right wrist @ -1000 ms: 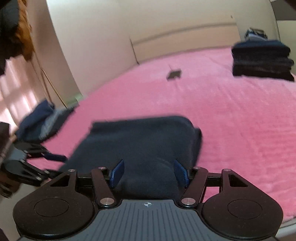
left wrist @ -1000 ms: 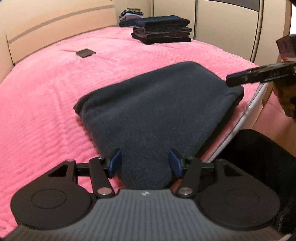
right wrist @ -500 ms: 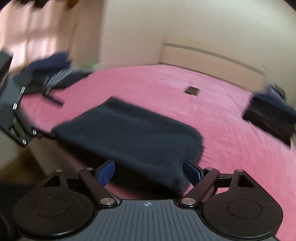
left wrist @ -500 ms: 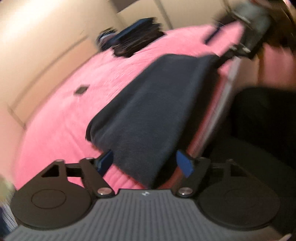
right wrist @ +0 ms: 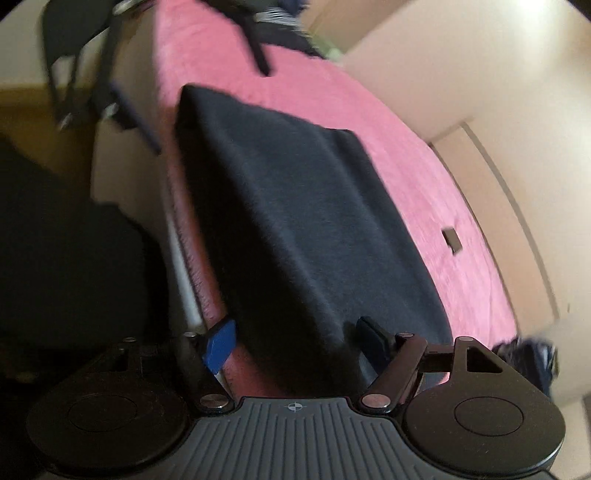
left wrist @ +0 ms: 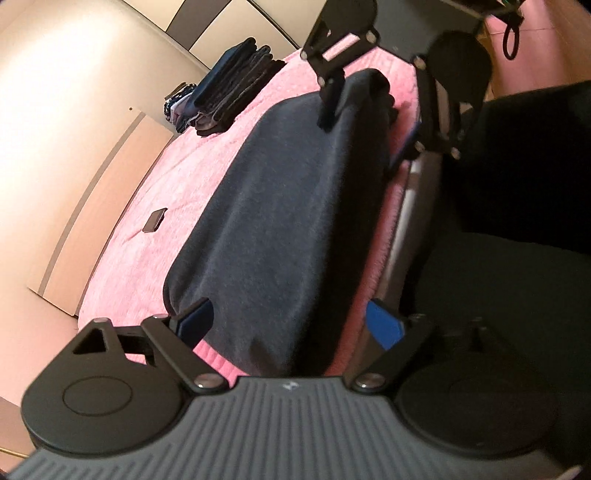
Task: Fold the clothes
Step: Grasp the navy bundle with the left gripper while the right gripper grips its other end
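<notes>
A folded dark navy garment [left wrist: 291, 206] lies flat on the pink bed [left wrist: 199, 177] along its near edge; it also shows in the right wrist view [right wrist: 306, 229]. My left gripper [left wrist: 291, 325] is open, rolled on its side, its jaws straddling one end of the garment and the bed edge. My right gripper [right wrist: 299, 343] is open and straddles the opposite end the same way; it shows in the left wrist view [left wrist: 373, 122] at the garment's far end. Neither is closed on the cloth.
A stack of folded dark clothes [left wrist: 236, 85] sits at the far side of the bed. A small dark flat object [left wrist: 154, 224] lies on the pink cover. Unfolded clothes [right wrist: 280, 26] lie at the bed's other end. The bed frame edge [left wrist: 402, 221] runs beside the garment.
Both grippers have rolled sideways and opened wider, and moved to opposite ends of the folded garment. The garment has stayed flat on the bed.
</notes>
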### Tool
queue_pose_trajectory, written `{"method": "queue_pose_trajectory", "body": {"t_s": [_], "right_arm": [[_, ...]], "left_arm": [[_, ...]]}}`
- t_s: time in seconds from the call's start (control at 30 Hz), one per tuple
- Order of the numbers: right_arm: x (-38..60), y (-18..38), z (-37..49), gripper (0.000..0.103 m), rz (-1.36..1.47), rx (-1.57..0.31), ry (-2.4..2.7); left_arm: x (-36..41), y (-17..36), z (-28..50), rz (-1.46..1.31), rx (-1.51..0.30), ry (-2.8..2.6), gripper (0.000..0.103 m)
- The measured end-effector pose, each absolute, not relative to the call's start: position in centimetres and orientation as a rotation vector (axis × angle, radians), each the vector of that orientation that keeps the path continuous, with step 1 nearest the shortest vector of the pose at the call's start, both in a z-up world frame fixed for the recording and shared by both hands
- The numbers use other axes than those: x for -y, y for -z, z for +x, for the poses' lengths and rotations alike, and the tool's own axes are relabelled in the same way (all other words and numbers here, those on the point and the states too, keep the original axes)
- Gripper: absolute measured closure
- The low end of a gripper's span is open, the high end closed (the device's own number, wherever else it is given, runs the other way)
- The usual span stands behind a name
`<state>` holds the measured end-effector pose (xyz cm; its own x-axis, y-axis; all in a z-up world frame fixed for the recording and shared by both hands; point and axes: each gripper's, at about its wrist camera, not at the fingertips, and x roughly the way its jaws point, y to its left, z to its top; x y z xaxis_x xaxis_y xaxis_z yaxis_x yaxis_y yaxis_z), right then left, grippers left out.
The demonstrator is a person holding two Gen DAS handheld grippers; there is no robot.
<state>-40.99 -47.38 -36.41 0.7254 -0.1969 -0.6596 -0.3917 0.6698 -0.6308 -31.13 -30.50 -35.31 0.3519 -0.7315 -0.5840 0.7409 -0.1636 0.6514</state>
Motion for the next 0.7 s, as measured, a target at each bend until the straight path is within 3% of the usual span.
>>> {"method": "queue_pose_trajectory", "body": {"t_s": [0.07,0.13,0.2,0.27,0.5,0.7], "right_arm": [[47.6,36.6,-40.8,0.033,-0.859,-0.775,-0.129],[48.2,36.3,-40.4,0.050,-0.833,-0.788,-0.125],[48.6,35.7,-40.0,0.059,-0.792,-0.796,-0.127],[49.3,34.8,-39.6,0.062,-0.724,-0.802,-0.131],[52.0,32.1,-38.7,0.063,-0.520,-0.810,-0.121],[51.6,32.1,-38.6,0.063,-0.509,-0.812,-0.122]], "left_arm": [[31.0,35.3,-31.2,1.151,-0.013,1.297,0.015],[31.5,35.2,-31.4,1.149,-0.021,1.296,0.015],[31.7,35.1,-31.6,1.145,-0.028,1.295,0.015],[32.0,35.1,-31.7,1.148,-0.036,1.284,0.015],[33.5,35.9,-32.3,1.215,0.026,1.230,0.017],[35.0,38.4,-32.8,1.413,0.181,1.133,0.032]]}}
